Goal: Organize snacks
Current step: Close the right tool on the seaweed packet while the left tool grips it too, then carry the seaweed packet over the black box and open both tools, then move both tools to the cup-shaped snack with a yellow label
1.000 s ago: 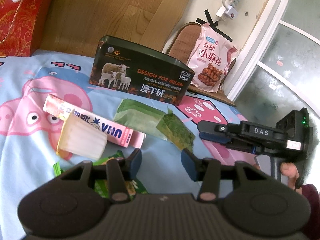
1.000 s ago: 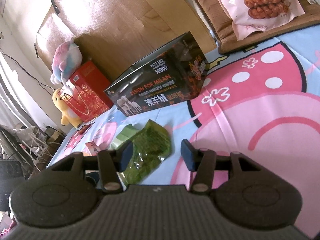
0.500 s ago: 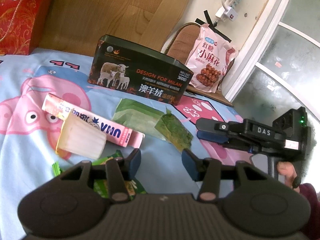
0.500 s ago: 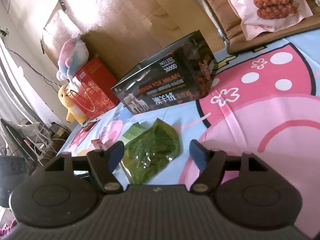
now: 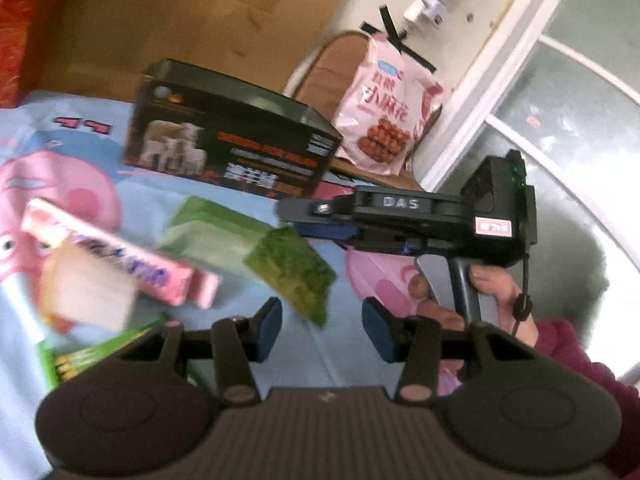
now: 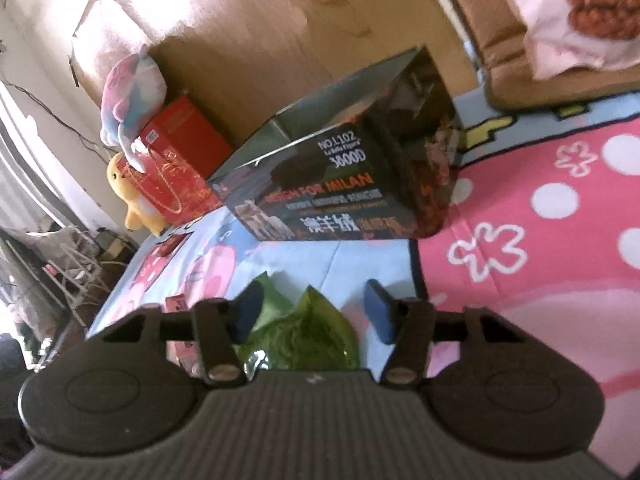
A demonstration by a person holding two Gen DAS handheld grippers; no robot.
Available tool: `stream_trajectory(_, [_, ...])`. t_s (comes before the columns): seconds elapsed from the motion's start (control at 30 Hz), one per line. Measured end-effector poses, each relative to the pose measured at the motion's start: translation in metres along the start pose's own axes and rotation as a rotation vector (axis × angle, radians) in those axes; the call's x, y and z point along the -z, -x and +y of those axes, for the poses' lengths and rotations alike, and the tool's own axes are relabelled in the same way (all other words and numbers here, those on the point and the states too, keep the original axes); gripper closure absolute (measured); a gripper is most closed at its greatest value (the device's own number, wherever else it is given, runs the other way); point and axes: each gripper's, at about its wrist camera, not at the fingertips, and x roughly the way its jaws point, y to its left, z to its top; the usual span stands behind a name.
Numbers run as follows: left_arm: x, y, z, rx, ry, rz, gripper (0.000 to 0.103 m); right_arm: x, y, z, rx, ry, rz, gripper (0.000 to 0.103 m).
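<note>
Right wrist view: right gripper (image 6: 310,312) spread wide, empty, the green packet (image 6: 304,336) lying just beneath its tips, untouched. Ahead of it stands the open tin box (image 6: 352,184), which looks like the place for the snacks. Nothing seems packed yet; every snack looks left to do. Left wrist view adds what this one misses: left gripper (image 5: 322,326) also wide open, with a pink box (image 5: 120,260) and pale green packet (image 5: 208,236) ahead on the blanket (image 5: 80,152).
</note>
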Motion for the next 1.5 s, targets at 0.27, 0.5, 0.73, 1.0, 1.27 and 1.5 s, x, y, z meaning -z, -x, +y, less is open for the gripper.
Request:
stream_trajectory(0.27, [0.002, -0.017, 0.007, -0.052, 0.033, 0.040, 0.073, 0.023, 0.027, -0.007, -0.086, -0.054, 0.035, 0.065])
stream_trajectory(0.5, [0.000, -0.013, 0.014, -0.059, 0.057, 0.029, 0.081, 0.036, 0.039, -0.008, -0.166, -0.124, 0.031, 0.065])
stream_trajectory(0.73, [-0.018, 0.005, 0.005, -0.063, 0.023, -0.035, 0.085, 0.034, 0.039, 0.012, -0.137, -0.092, 0.002, 0.087])
stream_trajectory(1.0, [-0.106, 0.015, 0.002, -0.097, -0.097, -0.201, 0.085, -0.039, 0.030, 0.052, -0.145, -0.001, -0.189, 0.088])
stream_trajectory(1.27, [-0.151, -0.043, 0.040, -0.294, -0.051, -0.177, 0.074, -0.088, -0.024, 0.058, 0.161, 0.120, -0.323, 0.072])
stream_trajectory(1.5, [-0.108, 0.028, 0.053, -0.222, -0.007, -0.292, 0.074, -0.035, -0.002, 0.057, 0.052, 0.130, -0.291, 0.069])
